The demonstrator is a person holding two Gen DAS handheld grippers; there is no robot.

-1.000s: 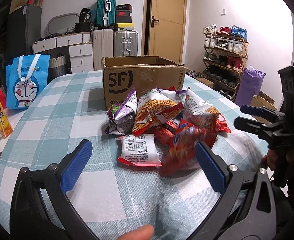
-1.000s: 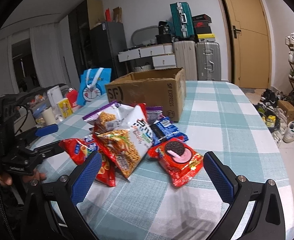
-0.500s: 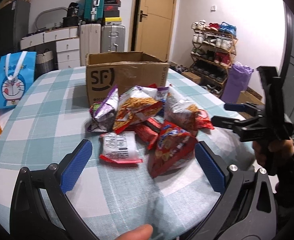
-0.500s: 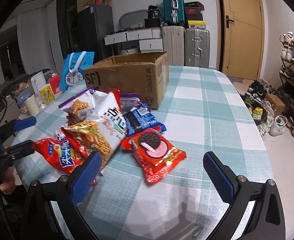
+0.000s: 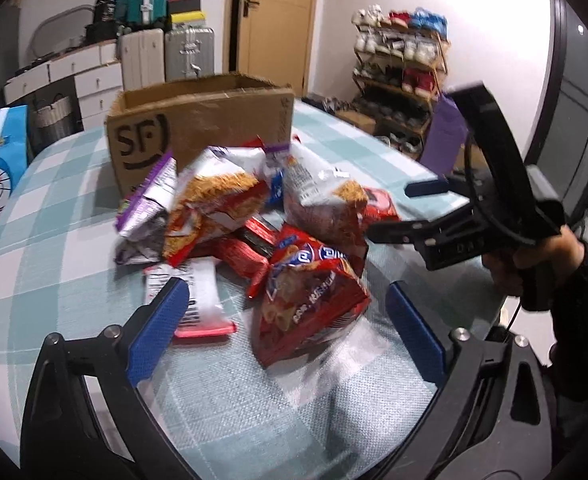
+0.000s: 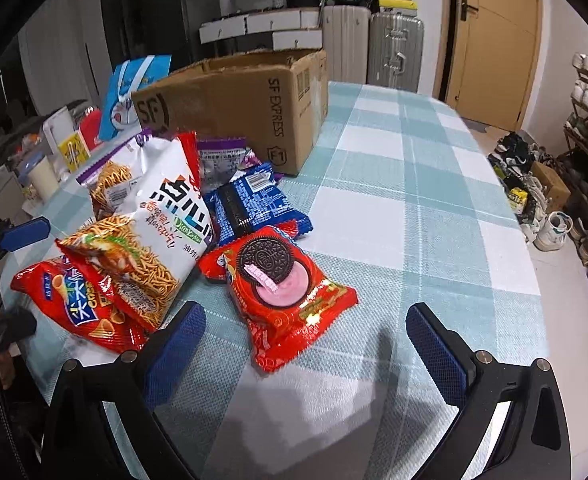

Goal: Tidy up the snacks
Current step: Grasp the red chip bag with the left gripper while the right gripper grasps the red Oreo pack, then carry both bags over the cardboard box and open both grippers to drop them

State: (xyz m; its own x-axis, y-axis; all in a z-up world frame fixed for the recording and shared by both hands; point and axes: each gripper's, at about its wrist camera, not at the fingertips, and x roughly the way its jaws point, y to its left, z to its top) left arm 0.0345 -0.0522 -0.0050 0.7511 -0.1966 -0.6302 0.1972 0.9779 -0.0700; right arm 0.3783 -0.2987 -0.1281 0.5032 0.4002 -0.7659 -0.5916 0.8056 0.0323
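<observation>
Since the earlier frames both grippers have closed in on the snack pile, which now fills more of each view. Beyond the jaws stands the open brown cardboard box [image 6: 238, 108] on the teal-and-white checked tablecloth [image 6: 413, 208]. Left gripper [image 5: 286, 320], jaws spread, brackets the red crisp bag [image 5: 309, 296]. Right gripper [image 6: 305, 344], jaws spread, brackets the red sandwich-cookie packet [image 6: 282, 292] lying flat.

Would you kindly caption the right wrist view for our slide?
Open right hand-held gripper nears a red Oreo pack in the snack pile before a cardboard box.
</observation>
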